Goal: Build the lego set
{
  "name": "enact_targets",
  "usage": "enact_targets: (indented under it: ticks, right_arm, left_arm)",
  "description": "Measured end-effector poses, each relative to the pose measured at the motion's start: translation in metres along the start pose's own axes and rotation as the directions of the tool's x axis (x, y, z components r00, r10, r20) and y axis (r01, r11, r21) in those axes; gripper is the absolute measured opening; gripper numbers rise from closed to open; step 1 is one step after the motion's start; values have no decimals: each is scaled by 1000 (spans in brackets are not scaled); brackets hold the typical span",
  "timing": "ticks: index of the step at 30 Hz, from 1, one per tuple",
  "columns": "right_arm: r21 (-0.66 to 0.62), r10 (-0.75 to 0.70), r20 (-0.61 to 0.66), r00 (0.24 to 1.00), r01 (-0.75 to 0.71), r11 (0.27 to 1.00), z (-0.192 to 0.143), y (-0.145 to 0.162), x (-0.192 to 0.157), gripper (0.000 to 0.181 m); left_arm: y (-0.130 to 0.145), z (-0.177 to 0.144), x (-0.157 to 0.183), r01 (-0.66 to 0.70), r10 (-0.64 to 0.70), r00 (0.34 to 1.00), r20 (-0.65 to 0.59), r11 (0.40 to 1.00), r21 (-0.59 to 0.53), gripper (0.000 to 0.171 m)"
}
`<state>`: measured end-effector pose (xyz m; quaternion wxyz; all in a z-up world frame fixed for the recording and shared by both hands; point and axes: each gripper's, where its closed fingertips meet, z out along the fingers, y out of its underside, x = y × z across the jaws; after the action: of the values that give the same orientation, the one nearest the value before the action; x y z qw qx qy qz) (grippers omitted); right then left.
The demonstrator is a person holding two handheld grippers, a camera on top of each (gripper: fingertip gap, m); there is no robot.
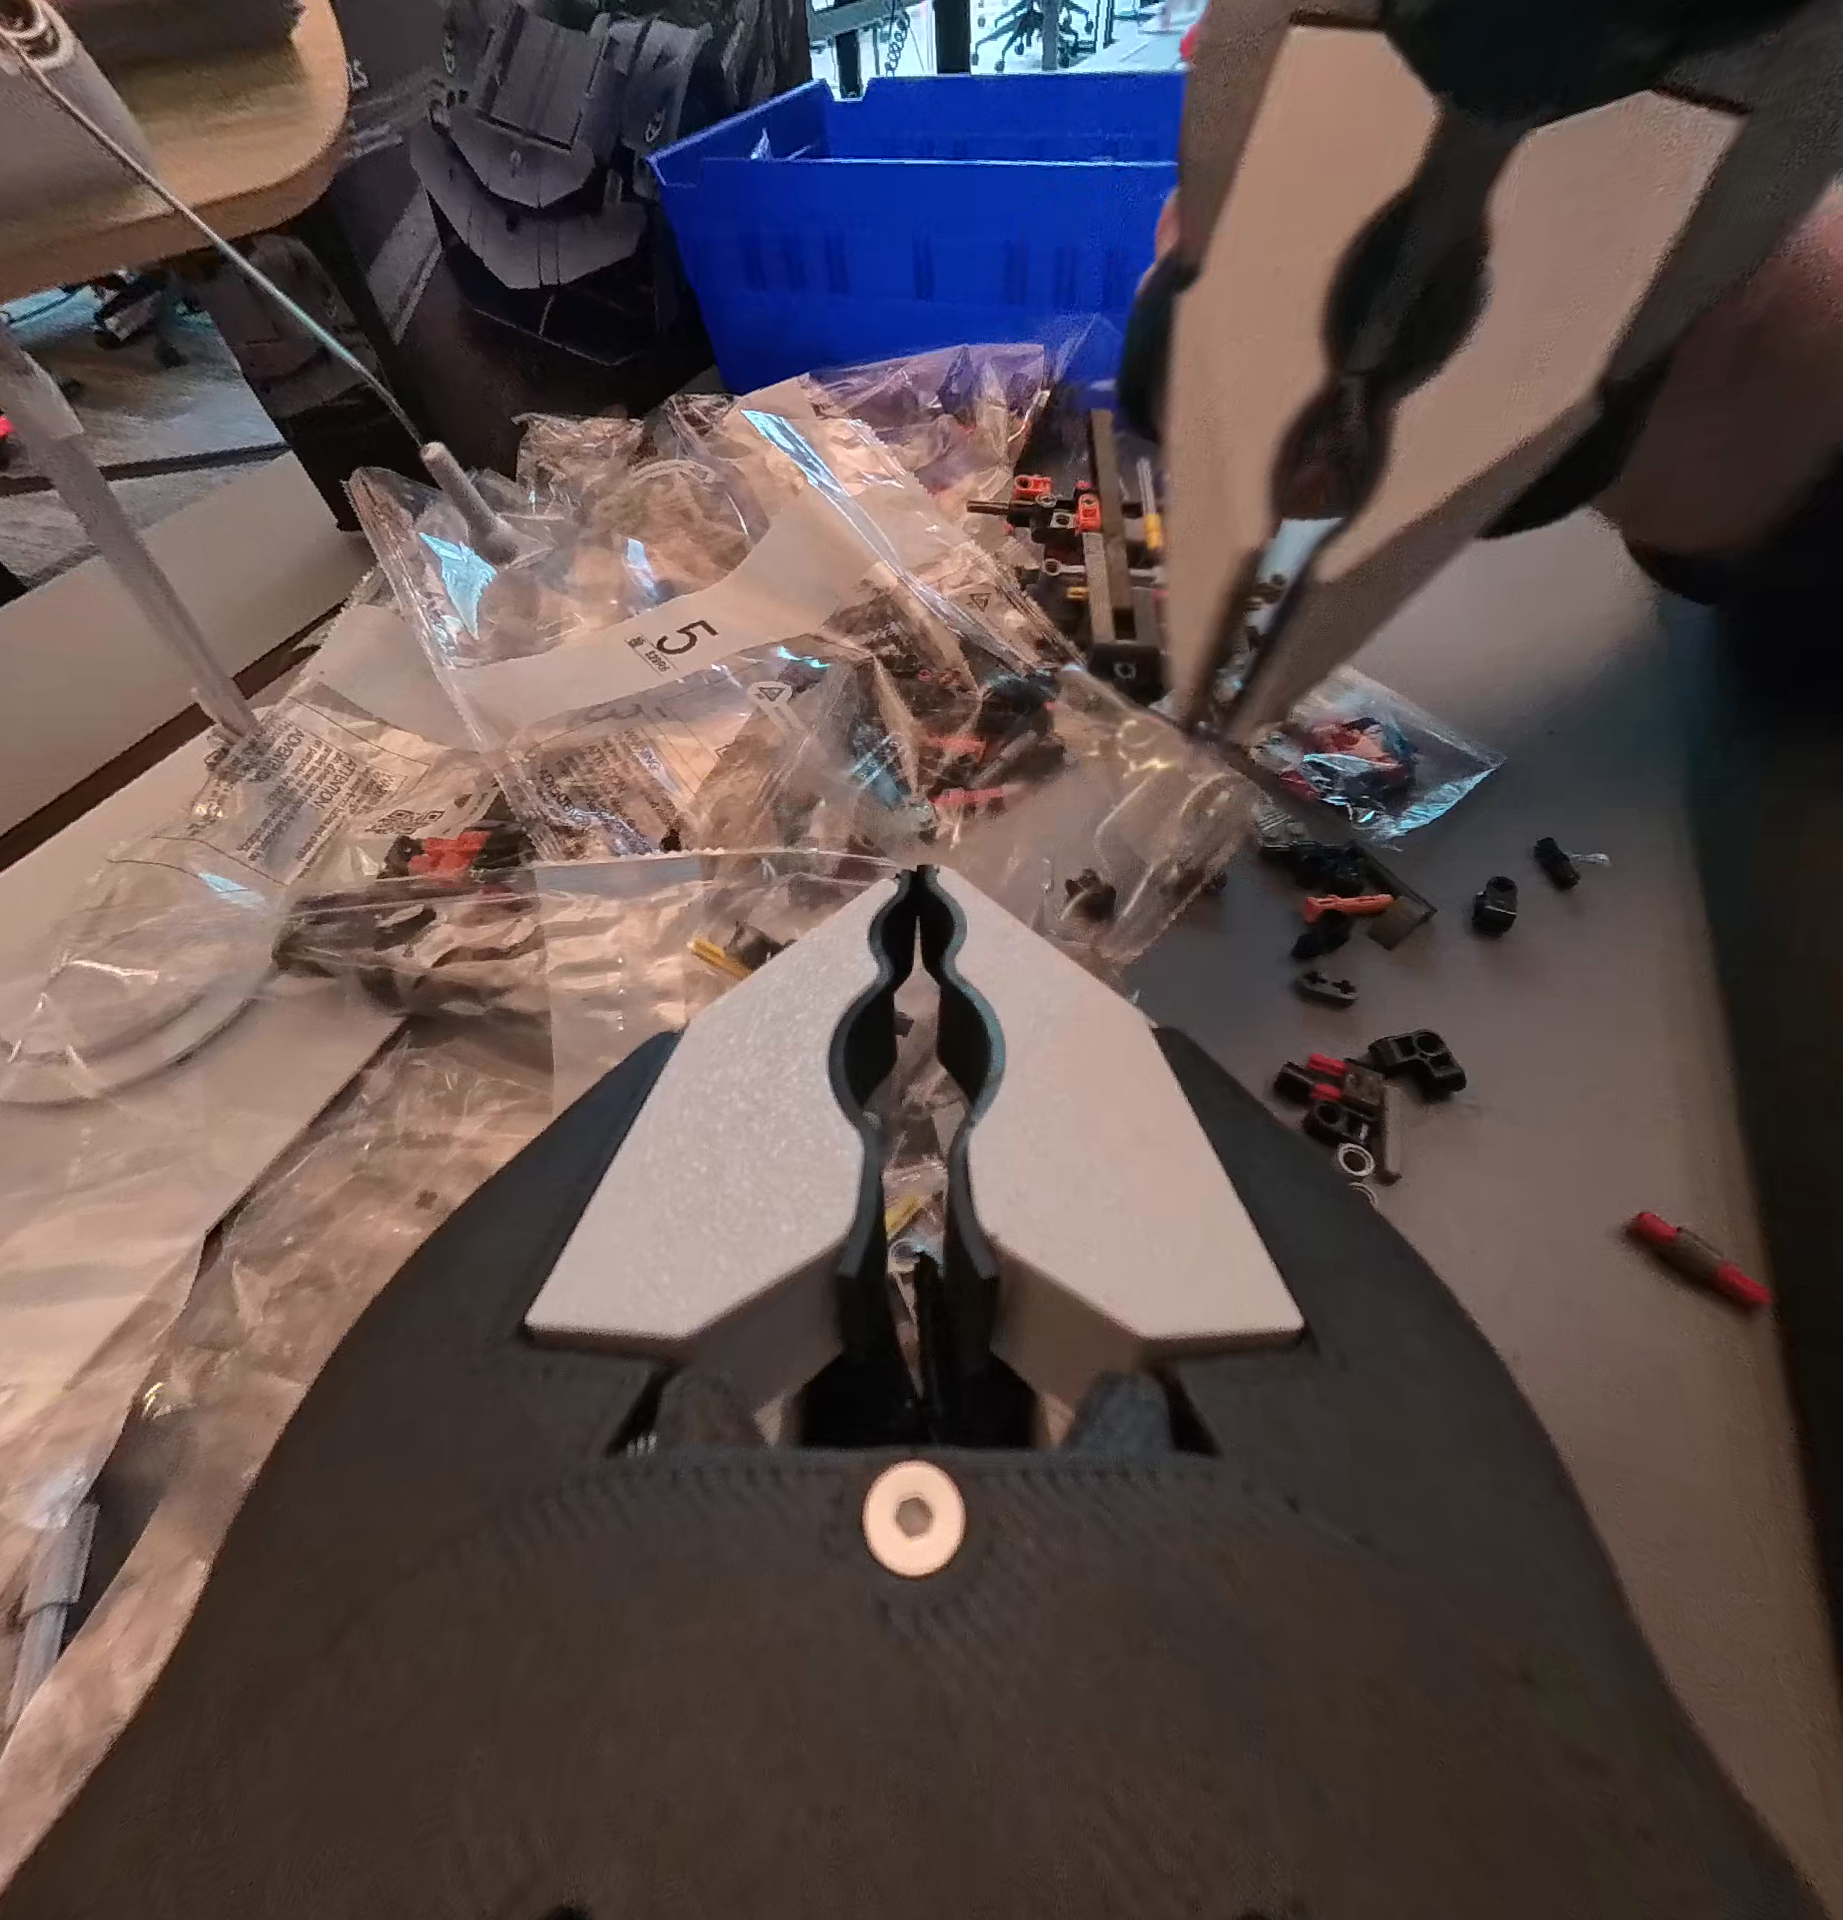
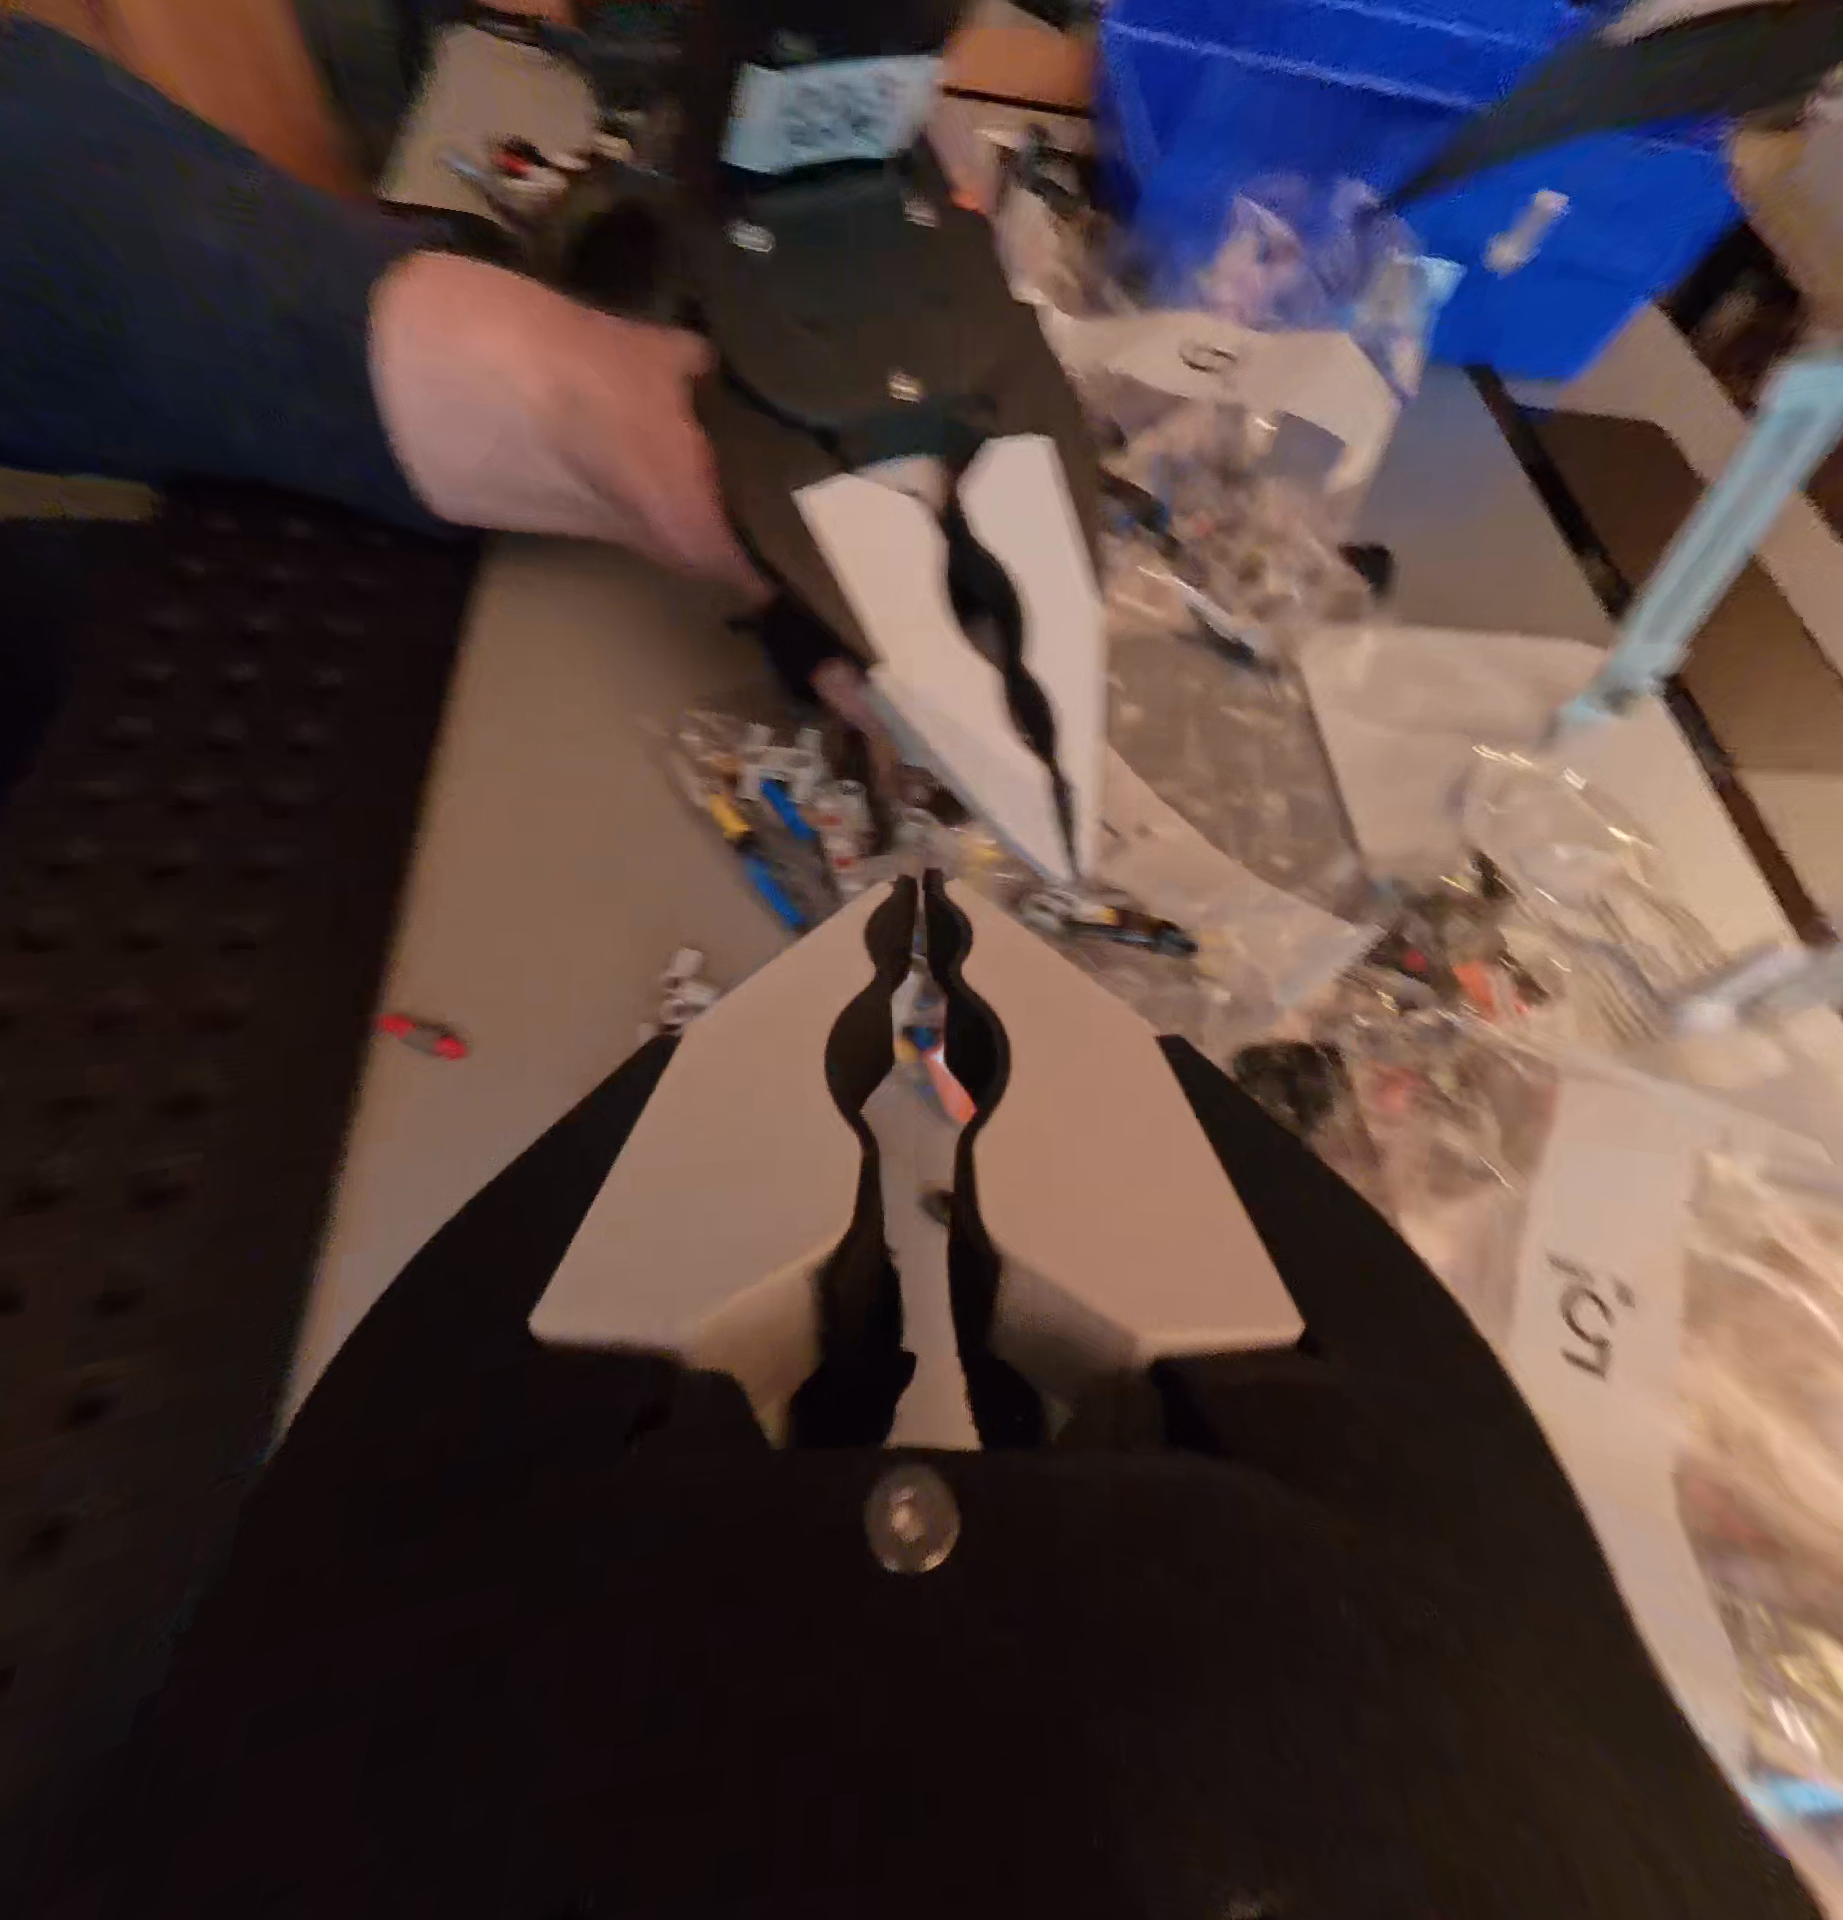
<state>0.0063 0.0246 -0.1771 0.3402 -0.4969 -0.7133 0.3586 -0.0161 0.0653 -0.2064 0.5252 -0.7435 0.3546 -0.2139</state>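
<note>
While the left tongs [image 1: 922, 878] sit pressed together and empty over clear bags [image 1: 688, 665], a half-built frame [image 1: 1109, 551] lies lengthwise away across the surface [image 1: 1582, 1039]; the blurred right view shows the right tongs [image 2: 919, 883] likewise together above loose pieces [image 2: 771, 821].

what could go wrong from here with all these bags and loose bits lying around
1. The left gripper is shut with its tips at the edge of a crinkled clear plastic bag; dragging it could sweep the small loose black pieces around.
2. The red-tipped pin lies near the grey table's dark edge and might roll off.
3. The right gripper points down into the clutter close by, so the grippers may collide.
</note>
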Motion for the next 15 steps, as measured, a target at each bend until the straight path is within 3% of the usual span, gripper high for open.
enact_targets:
  ticks: [3, 7, 15]
  right_arm:
    - [-102, -5, 171, 985, 22, 995, 13, 18, -31, 2]
    - [-295, -20, 180, 983, 74, 953, 42, 54, -39, 9]
    - [-386, -10, 222, 975, 98, 917, 57, 75, -47, 11]
  left_arm:
    - [0, 0, 0, 0, 0, 1000, 0, 1000, 1, 0]
    - [0, 0, 0, -3, 3, 1000, 0, 1000, 1, 0]
    - [0, 0, 1, -4, 4, 1000, -2, 1000, 1, 0]
